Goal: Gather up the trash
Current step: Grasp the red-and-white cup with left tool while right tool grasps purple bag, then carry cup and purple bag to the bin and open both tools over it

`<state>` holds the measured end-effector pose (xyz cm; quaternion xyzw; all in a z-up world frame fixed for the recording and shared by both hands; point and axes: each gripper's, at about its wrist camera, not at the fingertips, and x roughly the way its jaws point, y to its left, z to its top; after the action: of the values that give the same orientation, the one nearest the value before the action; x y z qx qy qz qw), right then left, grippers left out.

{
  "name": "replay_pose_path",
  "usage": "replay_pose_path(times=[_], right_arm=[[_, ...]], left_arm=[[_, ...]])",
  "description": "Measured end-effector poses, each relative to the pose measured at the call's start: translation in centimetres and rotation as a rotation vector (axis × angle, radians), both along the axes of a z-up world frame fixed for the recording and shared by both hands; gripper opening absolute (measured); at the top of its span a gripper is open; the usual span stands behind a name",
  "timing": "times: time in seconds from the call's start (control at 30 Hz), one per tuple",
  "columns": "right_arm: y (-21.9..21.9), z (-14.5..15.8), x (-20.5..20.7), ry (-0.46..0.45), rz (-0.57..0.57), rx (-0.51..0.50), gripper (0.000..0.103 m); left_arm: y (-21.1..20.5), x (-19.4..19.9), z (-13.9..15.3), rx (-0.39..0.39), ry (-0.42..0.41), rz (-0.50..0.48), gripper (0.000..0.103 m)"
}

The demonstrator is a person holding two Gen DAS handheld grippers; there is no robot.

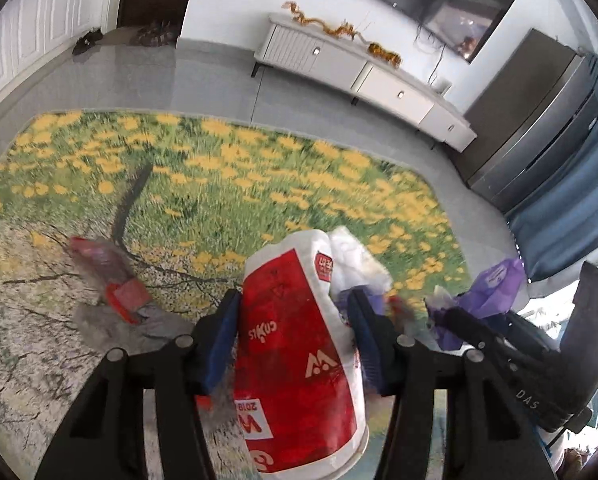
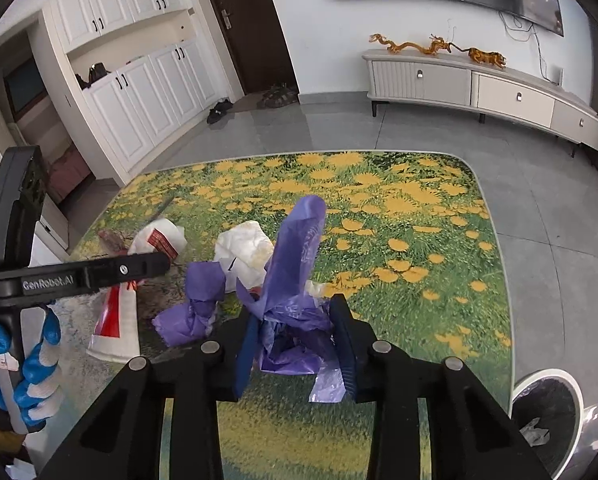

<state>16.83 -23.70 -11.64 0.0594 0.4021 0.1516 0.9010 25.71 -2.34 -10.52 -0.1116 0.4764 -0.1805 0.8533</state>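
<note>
Left gripper (image 1: 295, 344): clamped on red-white paper cup (image 1: 295, 344), over rug (image 1: 219, 168) near edge.
Right gripper (image 2: 295, 344): pads closed on purple plastic bag (image 2: 295, 280), above rug.
Trash bin (image 2: 547, 412): off rug corner.

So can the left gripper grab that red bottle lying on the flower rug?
Probably not yet: the left gripper already has the red-and-white paper cup between its pads, though the bottle lies uncovered nearby.

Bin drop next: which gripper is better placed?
Right, probably. The right gripper pinches the crumpled purple plastic bag, and the round white bin sits at its right. Left gripper holds the red-and-white paper cup.
</note>
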Motion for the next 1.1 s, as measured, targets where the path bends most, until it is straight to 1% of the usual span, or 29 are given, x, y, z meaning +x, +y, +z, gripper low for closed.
replay_pose_path(times=[0.2,0.3,0.53,0.67,0.77,0.87,0.93,1.03,1.1], right_arm=[[-0.4,2.5,-3.3,-0.044,-0.016,0.02,0.033],[-0.2,3.8,-5.0,-0.069,-0.013,0.023,0.033],[-0.3,6.9,-9.8,-0.139,-0.003,0.043,0.033],[-0.8,8.2,-12.4,-0.177,-0.001,0.055,0.033],[-1.9,8.8,-14.4,-0.201,-0.013,0.064,0.033],[-4.0,8.9,-16.3,-0.214,-0.053,0.069,0.033],[-5.8,8.7,-17.3,-0.216,-0.092,0.079,0.033],[-9.6,8.0,-18.8,-0.208,-0.179,0.09,0.033],[-12.2,7.4,-19.7,-0.197,-0.245,0.09,0.033]], left_arm=[[0.9,-3.3,3.3,-0.047,-0.066,-0.007,0.052],[1.3,-5.0,4.6,-0.056,-0.09,-0.009,0.052],[1.8,-10.0,8.0,-0.017,-0.183,-0.013,0.052],[1.2,-12.4,9.8,-0.016,-0.223,-0.033,0.052],[-0.4,-14.0,11.0,-0.011,-0.244,-0.071,0.052],[-3.1,-14.9,11.7,-0.016,-0.244,-0.124,0.052],[-5.5,-15.2,11.8,-0.025,-0.235,-0.167,0.052],[-9.2,-15.1,11.4,-0.039,-0.209,-0.23,0.052],[-12.4,-15.0,11.0,-0.037,-0.193,-0.279,0.052]])
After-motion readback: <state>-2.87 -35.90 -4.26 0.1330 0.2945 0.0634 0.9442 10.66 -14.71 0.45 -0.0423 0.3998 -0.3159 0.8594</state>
